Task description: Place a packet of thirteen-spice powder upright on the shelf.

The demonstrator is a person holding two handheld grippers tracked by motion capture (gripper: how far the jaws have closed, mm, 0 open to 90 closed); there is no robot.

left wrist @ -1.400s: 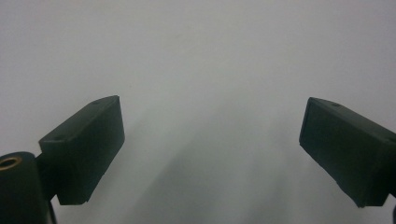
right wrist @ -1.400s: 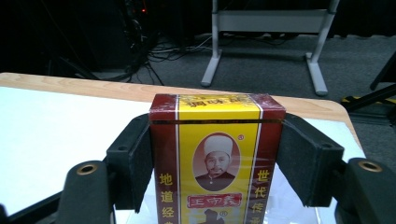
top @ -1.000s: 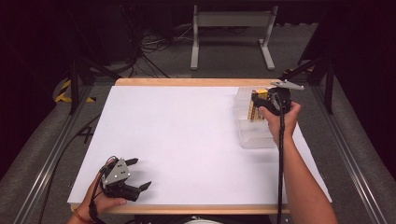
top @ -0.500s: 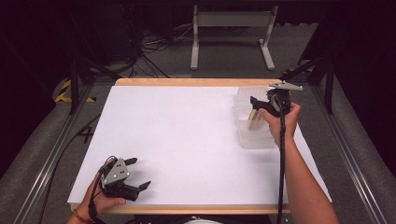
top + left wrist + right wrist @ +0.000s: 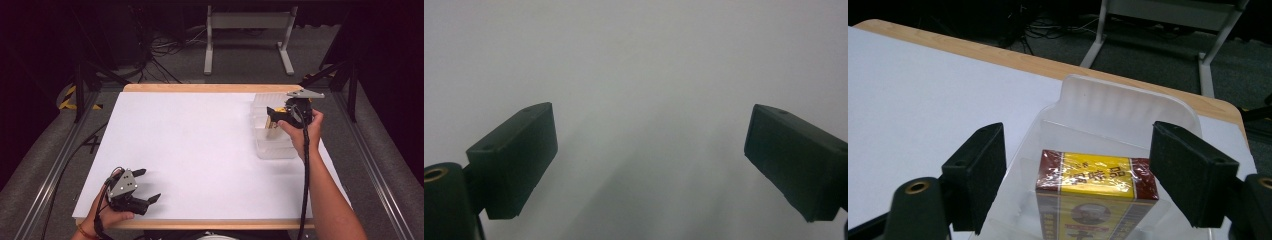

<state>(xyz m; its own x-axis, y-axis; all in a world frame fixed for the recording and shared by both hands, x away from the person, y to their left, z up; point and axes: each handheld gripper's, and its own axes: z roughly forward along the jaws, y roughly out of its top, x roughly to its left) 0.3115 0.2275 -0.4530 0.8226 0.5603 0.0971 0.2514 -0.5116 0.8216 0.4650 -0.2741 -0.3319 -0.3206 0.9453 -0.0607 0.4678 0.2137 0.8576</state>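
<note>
A yellow and dark red box point(image 5: 1096, 187) wrapped in film stands in a clear plastic bin point(image 5: 1128, 105) at the table's far right. My right gripper point(image 5: 1078, 172) hovers over the bin, open, its jaws on either side of the box and apart from it. In the high view the right gripper point(image 5: 274, 116) sits above the bin point(image 5: 274, 149), with the box point(image 5: 276, 121) partly hidden behind it. My left gripper point(image 5: 146, 186) rests open near the table's front left corner, with bare white table between its jaws point(image 5: 649, 165).
The white table top point(image 5: 200, 145) has a wooden edge point(image 5: 200, 88) at the back. Beyond it are a grey metal stand point(image 5: 247, 35) and cables on the floor. Metal rails run along both sides of the table.
The right gripper has shifted slightly over the bin, and its jaws now stand apart around the box. The left gripper has stayed in place.
</note>
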